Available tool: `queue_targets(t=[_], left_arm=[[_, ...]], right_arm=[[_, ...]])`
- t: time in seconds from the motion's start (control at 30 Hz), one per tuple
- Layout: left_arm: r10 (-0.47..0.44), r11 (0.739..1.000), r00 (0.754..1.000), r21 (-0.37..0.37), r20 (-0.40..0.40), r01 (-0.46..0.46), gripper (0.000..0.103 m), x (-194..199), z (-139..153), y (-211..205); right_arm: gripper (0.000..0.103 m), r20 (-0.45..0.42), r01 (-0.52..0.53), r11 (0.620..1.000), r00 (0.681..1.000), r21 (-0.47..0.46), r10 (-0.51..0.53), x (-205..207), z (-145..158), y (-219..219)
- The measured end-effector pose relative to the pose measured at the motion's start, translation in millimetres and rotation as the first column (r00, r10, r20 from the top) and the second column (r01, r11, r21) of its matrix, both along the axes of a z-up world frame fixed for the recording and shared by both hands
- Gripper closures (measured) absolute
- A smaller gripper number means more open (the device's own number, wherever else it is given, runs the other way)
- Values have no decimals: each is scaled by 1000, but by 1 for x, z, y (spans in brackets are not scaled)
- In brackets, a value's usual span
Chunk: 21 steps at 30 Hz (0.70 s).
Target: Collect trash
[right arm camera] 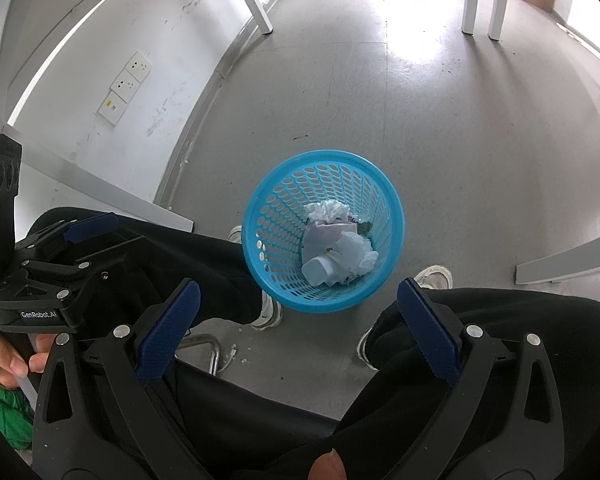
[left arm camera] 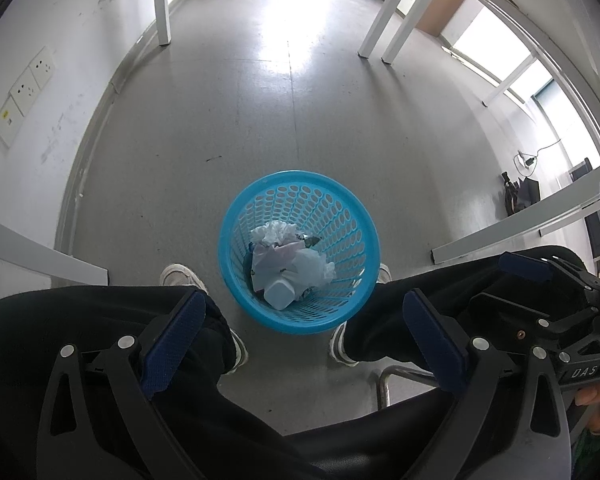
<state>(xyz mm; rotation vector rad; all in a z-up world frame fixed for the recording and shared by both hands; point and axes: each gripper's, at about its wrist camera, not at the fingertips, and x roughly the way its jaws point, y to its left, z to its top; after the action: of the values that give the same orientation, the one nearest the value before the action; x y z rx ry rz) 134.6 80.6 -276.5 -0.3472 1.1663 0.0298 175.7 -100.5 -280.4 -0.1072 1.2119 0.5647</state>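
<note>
Your left gripper [left arm camera: 304,336] and right gripper [right arm camera: 298,332] both hang w/ jaws wide apart, empty, above the one round blue perforated plastic basket [left arm camera: 342,196] on the grey floor [left arm camera: 220,128] between your shoes. Inside: crumpled white tissue [left arm camera: 278,232], small white plastic bottle [left arm camera: 279,294]. Probably light, flexible; take it by the rim.

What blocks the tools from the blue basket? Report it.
Nothing visible does. The blue basket stands on the floor between the person's shoes, its mouth uncovered. The left tool and right tool are both open and empty above it, with only clear air between.
</note>
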Motion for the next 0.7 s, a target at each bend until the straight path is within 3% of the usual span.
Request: queue_targets(t=[0.7], left_arm=[[1,1000,1000,-1,-1,-1,6,0,1,-1]], right_arm=[[9,-5,-2,1000,1000,-3,2,-5,-2,2]])
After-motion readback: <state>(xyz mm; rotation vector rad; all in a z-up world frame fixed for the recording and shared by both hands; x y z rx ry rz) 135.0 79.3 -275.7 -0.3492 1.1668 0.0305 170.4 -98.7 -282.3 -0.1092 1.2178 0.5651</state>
